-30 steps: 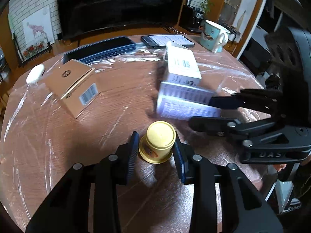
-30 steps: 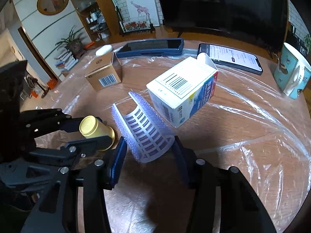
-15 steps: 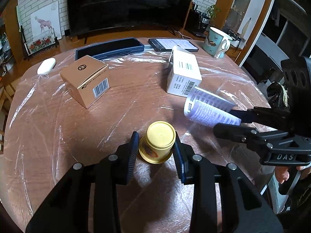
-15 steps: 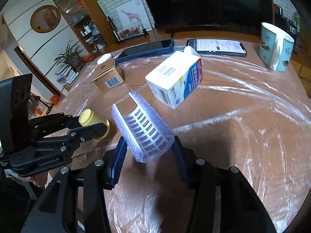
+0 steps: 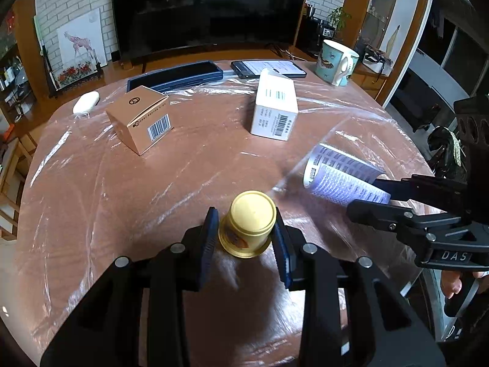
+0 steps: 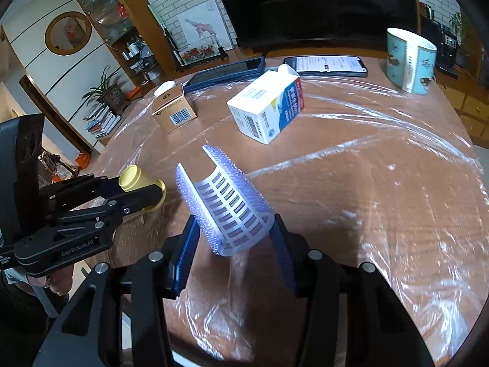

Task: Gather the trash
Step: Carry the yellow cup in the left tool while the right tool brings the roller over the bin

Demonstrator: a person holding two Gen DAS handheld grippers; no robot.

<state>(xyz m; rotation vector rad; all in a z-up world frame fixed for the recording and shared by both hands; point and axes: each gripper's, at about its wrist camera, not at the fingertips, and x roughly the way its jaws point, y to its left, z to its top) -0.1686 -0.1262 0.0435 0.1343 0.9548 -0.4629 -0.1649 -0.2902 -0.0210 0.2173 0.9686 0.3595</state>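
Left wrist view: I hold the yellow capsule (image 5: 249, 229) clamped in the left gripper (image 5: 247, 238); the right gripper (image 6: 233, 241) pinches the blister sheet (image 6: 223, 202); two boxes (image 5: 139, 119) (image 5: 275, 107) remain uncollected.

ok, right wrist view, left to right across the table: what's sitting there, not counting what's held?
white oval object → brown box → dark blue case → white carton → phone → teal mug

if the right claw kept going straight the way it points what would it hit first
Most likely the white and blue carton lying on the table, ahead of the right claw and its curled blister sheet; depth is uncertain.
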